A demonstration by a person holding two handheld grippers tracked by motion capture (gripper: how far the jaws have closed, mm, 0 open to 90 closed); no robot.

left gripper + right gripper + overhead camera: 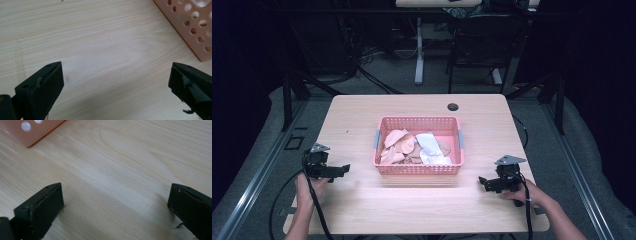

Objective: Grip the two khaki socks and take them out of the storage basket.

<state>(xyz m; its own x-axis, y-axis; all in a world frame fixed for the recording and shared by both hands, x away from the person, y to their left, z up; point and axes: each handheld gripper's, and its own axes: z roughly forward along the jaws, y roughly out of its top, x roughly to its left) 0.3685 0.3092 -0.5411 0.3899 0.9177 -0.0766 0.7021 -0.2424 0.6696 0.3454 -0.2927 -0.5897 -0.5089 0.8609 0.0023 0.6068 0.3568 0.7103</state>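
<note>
Grippers parked wide on either side of a laundry basket

Cloth fills the pink perforated plastic basket [418, 169], which sits at the middle of the pale wooden table [362, 115], within equal reach of both hands. Inside it lie crumpled peach-coloured fabric pieces [398, 145] on the left and a bunched white cloth [430, 147] on the right, heaped loosely and touching one another; none hangs over the rim.

To the basket's left, low over bare wood, is the left gripper [343, 169], with its jaws spread wide and nothing between them. In its own view the basket's corner [197, 27] lies ahead, off to one side. Opposite it, the right gripper [482, 181] is likewise agape and empty, angled toward the basket.

Both look like ready positions: each gripper points inward, probably so either hand can reach in for a cloth.
</note>
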